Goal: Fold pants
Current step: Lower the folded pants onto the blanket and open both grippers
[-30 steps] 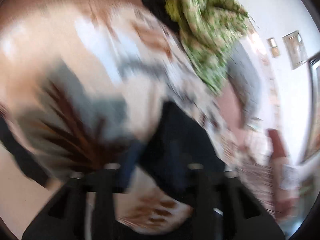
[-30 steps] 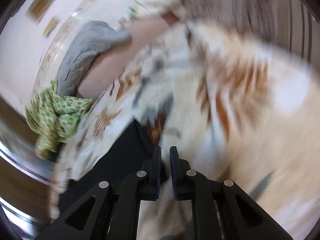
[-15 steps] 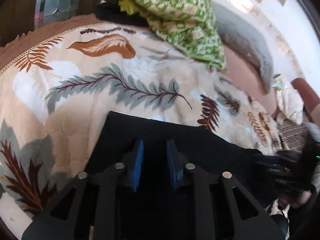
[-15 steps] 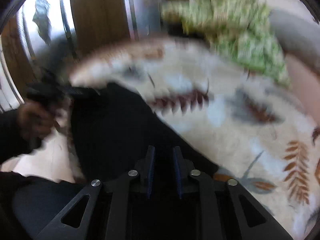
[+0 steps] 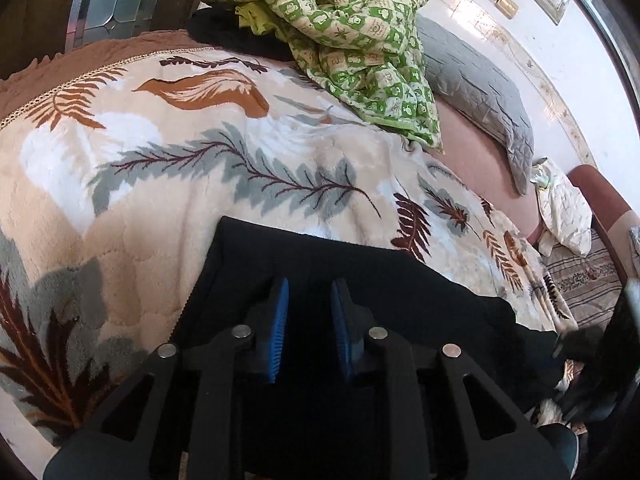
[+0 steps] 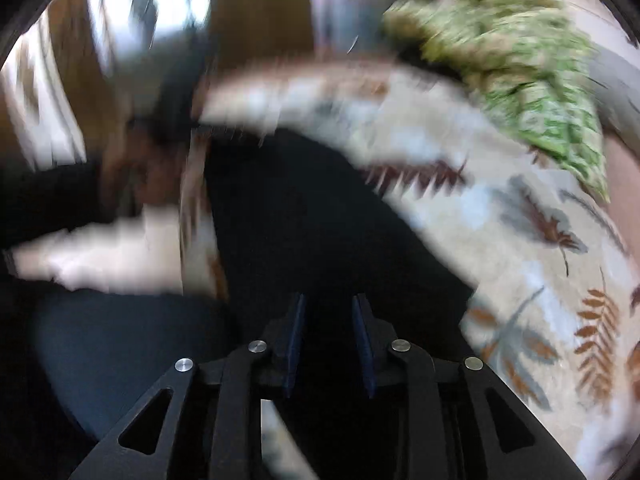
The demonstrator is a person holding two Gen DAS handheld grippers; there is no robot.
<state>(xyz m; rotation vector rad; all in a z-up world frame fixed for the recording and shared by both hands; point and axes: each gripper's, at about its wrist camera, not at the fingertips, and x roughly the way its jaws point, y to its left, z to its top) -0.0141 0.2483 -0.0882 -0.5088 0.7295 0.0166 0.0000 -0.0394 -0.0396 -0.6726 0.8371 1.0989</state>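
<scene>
Black pants (image 5: 400, 292) lie on a cream leaf-patterned blanket (image 5: 180, 168) near its front edge. My left gripper (image 5: 308, 284) points down over them, its blue pads (image 5: 280, 320) a narrow gap apart. Dark cloth fills that gap, and I cannot tell whether it is pinched. In the blurred right wrist view the same pants (image 6: 300, 208) spread ahead of my right gripper (image 6: 328, 298). Its jaws are opening, with a clear gap between the pads and black cloth below them. A hand (image 6: 132, 152) shows as a blur at the pants' left end.
A crumpled green-and-cream quilt (image 5: 360, 40) sits at the far end of the bed over another dark garment (image 5: 224, 36). A grey pillow (image 5: 480, 92) lies to its right on a pink sheet. A wooden headboard with glass panels (image 5: 108, 0) rises behind.
The left view has gone from a blurred swing to steady above the pants, its pads now closer together. The right view has rolled and swept across the bed, and its jaws stand wider.
</scene>
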